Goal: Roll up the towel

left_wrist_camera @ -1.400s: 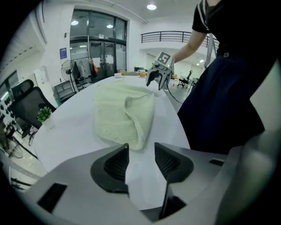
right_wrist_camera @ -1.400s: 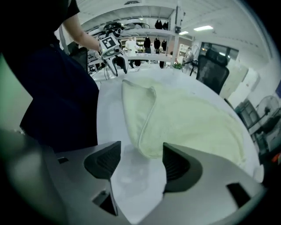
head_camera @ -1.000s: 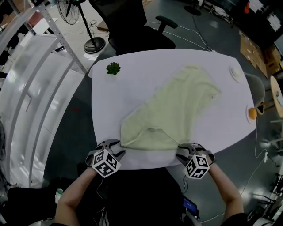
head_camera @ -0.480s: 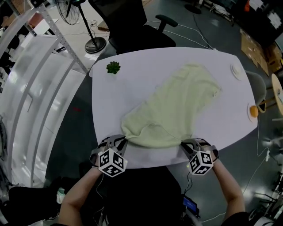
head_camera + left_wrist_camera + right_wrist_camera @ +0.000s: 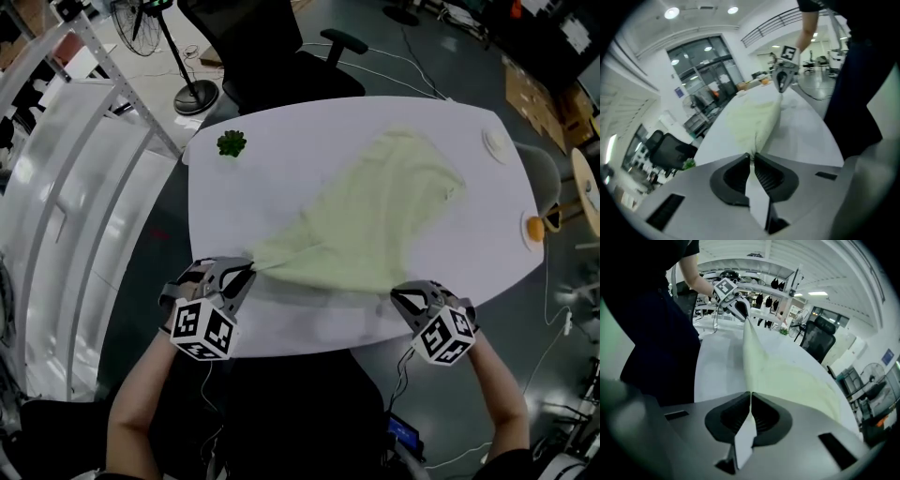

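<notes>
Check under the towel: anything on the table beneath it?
Under the raised near edge of the towel, only bare white table and the towel's shadow show. The far part lies flat on the table, so anything beneath it is covered and cannot be seen.

The white table before me bears the towel across its middle, a small green plant at its far-left corner, perhaps an orange at the right edge.
</notes>
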`<state>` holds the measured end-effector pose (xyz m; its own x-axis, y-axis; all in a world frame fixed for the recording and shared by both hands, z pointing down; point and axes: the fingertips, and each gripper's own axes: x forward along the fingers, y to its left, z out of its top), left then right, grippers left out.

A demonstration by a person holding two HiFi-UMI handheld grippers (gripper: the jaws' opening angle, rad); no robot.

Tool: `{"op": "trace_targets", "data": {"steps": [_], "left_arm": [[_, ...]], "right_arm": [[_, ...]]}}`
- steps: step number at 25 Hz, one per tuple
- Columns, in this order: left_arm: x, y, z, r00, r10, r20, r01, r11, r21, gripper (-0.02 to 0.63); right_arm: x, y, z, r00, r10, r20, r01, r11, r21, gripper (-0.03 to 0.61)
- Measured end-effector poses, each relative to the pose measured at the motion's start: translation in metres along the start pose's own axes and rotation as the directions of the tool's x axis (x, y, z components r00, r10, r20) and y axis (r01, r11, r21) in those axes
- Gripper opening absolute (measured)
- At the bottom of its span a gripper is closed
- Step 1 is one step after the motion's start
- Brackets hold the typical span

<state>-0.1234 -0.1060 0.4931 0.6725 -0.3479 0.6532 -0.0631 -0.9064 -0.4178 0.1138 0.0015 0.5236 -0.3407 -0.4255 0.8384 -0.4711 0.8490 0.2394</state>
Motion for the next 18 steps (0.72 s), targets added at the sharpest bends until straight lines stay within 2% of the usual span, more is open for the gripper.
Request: {"op": "trace_targets", "data": {"steps": [1,2,3,4,5,6,8,9,10,11,12,13,15,18], "left_arm": [[-0.002,-0.019,-0.004,0.994,-0.110,-0.011,0.111,0.991,0.074,0.043],[-0.004,-0.041,-0.010,0.973,-0.226,-0.042,0.229,0.961,0.152,0.041],[-0.008,-0.063,-0.018,0.939,-0.333,-0.088,0.344,0.913,0.218,0.040],[-0.012,-0.083,-0.025,0.894,-0.427,-0.137,0.448,0.856,0.259,0.037],[-0.016,-0.100,-0.031,0.842,-0.509,-0.178,0.540,0.798,0.268,0.037],[-0.020,-0.114,-0.034,0.784,-0.585,-0.207,0.621,0.744,0.246,0.035],[-0.024,-0.129,-0.037,0.664,-0.711,-0.232,0.746,0.651,0.141,0.035],[-0.023,-0.130,-0.037,0.617,-0.753,-0.227,0.782,0.619,0.074,0.036],[-0.018,-0.127,-0.037,0.587,-0.782,-0.210,0.800,0.600,0.004,0.037],[-0.012,-0.121,-0.036,0.572,-0.799,-0.185,0.805,0.590,-0.064,0.037],[-0.006,-0.112,-0.035,0.568,-0.808,-0.156,0.800,0.587,-0.125,0.037],[0.000,-0.102,-0.033,0.577,-0.807,-0.126,0.787,0.591,-0.176,0.037],[0.011,-0.078,-0.030,0.622,-0.780,-0.066,0.745,0.616,-0.255,0.038],[0.026,-0.040,-0.031,0.706,-0.708,0.000,0.657,0.656,-0.371,0.041]], "right_arm": [[0.000,0.009,-0.006,0.999,0.035,-0.021,-0.035,0.999,-0.018,0.021],[0.001,0.019,-0.011,0.996,0.077,-0.041,-0.079,0.996,-0.036,0.020],[0.002,0.030,-0.015,0.990,0.125,-0.060,-0.129,0.990,-0.052,0.018],[0.002,0.042,-0.019,0.981,0.178,-0.077,-0.183,0.981,-0.066,0.018],[0.003,0.053,-0.021,0.967,0.236,-0.095,-0.244,0.967,-0.075,0.018],[0.004,0.063,-0.023,0.946,0.302,-0.115,-0.311,0.947,-0.075,0.017],[0.007,0.077,-0.028,0.889,0.431,-0.153,-0.441,0.896,-0.044,0.018],[0.010,0.078,-0.029,0.862,0.480,-0.161,-0.489,0.872,-0.016,0.018],[0.013,0.075,-0.030,0.843,0.515,-0.155,-0.519,0.854,0.017,0.018],[0.016,0.068,-0.028,0.832,0.537,-0.136,-0.535,0.843,0.053,0.018],[0.020,0.057,-0.026,0.830,0.548,-0.106,-0.540,0.836,0.092,0.018],[0.023,0.044,-0.023,0.833,0.549,-0.071,-0.538,0.833,0.133,0.018],[0.028,0.015,-0.015,0.848,0.530,-0.006,-0.517,0.829,0.211,0.020],[0.035,-0.031,-0.008,0.886,0.461,0.054,-0.456,0.843,0.286,0.021]]}}
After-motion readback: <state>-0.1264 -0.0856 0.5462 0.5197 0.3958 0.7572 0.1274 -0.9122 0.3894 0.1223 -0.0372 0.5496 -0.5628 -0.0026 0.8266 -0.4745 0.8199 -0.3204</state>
